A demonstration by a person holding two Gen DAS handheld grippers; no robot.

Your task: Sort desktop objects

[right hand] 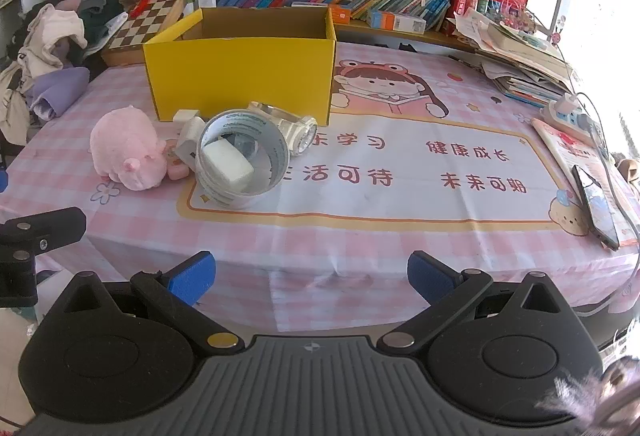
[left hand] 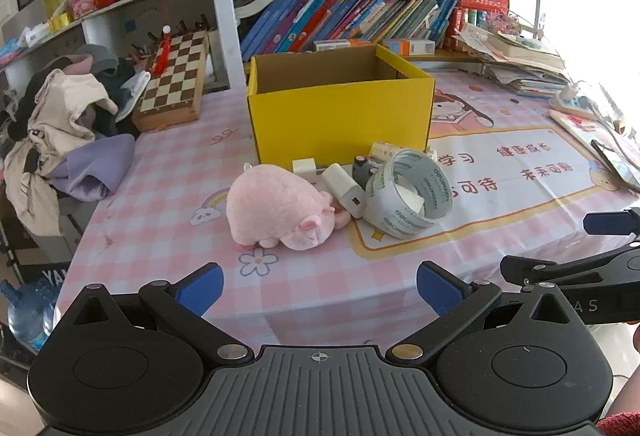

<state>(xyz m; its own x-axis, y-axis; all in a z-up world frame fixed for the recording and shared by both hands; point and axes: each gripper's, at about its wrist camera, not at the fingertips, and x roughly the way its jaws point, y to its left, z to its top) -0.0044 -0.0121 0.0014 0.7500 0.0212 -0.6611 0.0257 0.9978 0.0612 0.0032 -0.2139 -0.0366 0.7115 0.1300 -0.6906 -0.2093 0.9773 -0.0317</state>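
A yellow cardboard box (left hand: 340, 116) (right hand: 240, 76) stands open-topped at the middle of the pink table. In front of it lie a pink plush pig (left hand: 280, 210) (right hand: 128, 152), a white charger (left hand: 346, 190) (right hand: 188, 142), a roll of tape (left hand: 412, 192) (right hand: 240, 164) with a white block inside (right hand: 228, 162), and a white watch (right hand: 296, 128). My left gripper (left hand: 320, 290) is open near the table's front edge, short of the pig. My right gripper (right hand: 312, 278) is open too, in front of the tape, with nothing between its fingers.
Books fill the shelf (left hand: 344, 16) behind the box. A chessboard (left hand: 176, 76) and a heap of clothes (left hand: 68, 116) lie at the left. Stacked papers (right hand: 524, 56), a power strip (right hand: 568, 108) and a phone (right hand: 596, 204) sit on the right side.
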